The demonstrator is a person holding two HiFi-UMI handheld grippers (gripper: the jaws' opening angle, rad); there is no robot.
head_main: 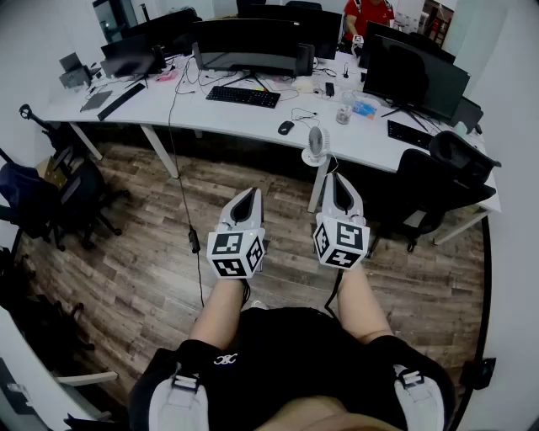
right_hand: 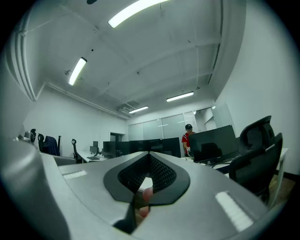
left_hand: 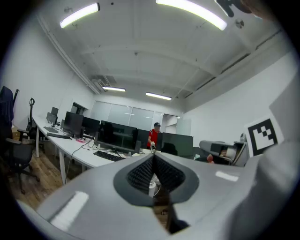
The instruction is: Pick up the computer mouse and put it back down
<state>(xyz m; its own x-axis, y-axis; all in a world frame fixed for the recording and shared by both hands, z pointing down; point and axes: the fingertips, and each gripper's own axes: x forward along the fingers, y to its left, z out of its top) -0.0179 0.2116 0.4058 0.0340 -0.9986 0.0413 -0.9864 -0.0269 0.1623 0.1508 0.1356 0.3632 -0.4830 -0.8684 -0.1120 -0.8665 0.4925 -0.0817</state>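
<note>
A dark computer mouse [head_main: 286, 127] lies on the long white desk [head_main: 253, 122], to the right of a black keyboard [head_main: 242, 96]. Both grippers hang over the wooden floor, well short of the desk and pointing toward it. My left gripper [head_main: 249, 195] is shut with nothing in it, its jaws meeting at the tip in the left gripper view [left_hand: 153, 154]. My right gripper [head_main: 338, 181] is also shut and empty, its tips together in the right gripper view [right_hand: 149, 152]. Neither gripper view shows the mouse.
A small white fan [head_main: 315, 145] stands at the desk's near edge beside the mouse. Several monitors [head_main: 248, 42] line the desk. A black office chair [head_main: 442, 181] sits at the right, another [head_main: 67, 198] at the left. A person in red [head_main: 367, 13] stands behind the desk.
</note>
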